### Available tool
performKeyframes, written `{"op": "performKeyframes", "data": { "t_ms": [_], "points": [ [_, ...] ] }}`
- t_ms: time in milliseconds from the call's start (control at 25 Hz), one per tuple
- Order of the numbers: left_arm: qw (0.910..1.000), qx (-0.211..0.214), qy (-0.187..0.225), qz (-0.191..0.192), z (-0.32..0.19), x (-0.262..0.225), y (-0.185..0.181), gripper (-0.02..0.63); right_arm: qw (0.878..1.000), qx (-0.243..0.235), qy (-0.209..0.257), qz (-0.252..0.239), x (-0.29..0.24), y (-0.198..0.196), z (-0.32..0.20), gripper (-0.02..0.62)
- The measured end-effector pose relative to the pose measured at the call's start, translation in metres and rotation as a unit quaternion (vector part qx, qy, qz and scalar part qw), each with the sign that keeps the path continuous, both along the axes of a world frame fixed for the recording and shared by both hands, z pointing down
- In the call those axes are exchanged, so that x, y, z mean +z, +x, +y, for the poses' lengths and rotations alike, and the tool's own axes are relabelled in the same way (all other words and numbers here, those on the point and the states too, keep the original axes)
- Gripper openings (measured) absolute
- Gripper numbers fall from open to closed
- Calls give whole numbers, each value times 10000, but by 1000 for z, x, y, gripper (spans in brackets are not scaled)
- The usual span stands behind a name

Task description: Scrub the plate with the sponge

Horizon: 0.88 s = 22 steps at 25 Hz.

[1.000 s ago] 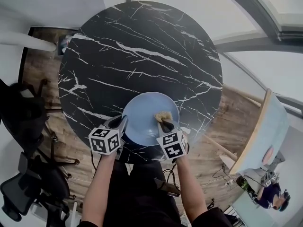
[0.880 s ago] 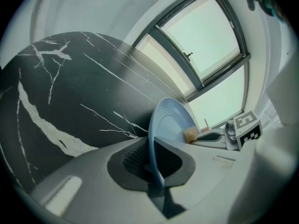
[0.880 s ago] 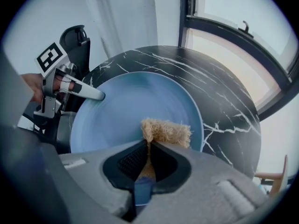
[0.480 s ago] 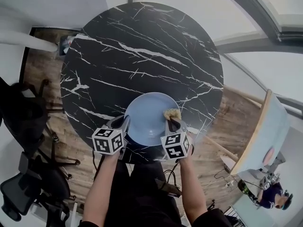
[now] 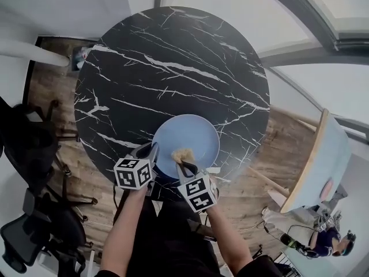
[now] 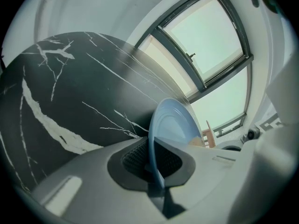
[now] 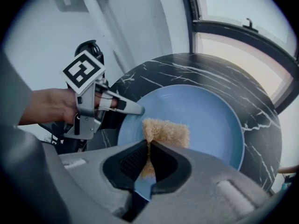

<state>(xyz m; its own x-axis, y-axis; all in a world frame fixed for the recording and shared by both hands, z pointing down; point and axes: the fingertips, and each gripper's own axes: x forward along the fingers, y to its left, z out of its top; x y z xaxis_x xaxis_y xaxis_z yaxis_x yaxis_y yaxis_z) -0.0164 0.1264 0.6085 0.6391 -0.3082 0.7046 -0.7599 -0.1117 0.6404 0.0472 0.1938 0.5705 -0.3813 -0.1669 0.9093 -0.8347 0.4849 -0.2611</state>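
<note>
Head view looks down on the round black marble table, where the blue plate sits close to the near edge, its closest rim partly covered by both grippers. On its left rim the left gripper is clamped, showing the plate almost edge-on. The right gripper pinches the tan sponge against the plate's face, with the sponge's near end hidden between the jaws.

Head view: high above plate, looking steeply down. Left gripper view: at plate's rim, edge-on, very near. Right gripper view: just above plate, facing across it. Shared by all: plate, table.
</note>
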Motion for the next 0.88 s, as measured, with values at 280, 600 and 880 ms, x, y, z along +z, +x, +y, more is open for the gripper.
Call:
{"op": "performKeyframes", "data": {
  "t_ms": [280, 600, 880],
  "points": [
    [10000, 32, 48, 20, -1, -1, 1, 18, 9980, -587, -211, -50, 21, -44, 28, 23],
    [9999, 150, 60, 58, 1, 0, 1, 17, 9980, -573, -188, 194, 37, -35, 32, 23],
    [9996, 266, 48, 104, 0, 0, 1, 18, 9979, -514, -160, 364, 37, -9, 35, 23]
  ]
}}
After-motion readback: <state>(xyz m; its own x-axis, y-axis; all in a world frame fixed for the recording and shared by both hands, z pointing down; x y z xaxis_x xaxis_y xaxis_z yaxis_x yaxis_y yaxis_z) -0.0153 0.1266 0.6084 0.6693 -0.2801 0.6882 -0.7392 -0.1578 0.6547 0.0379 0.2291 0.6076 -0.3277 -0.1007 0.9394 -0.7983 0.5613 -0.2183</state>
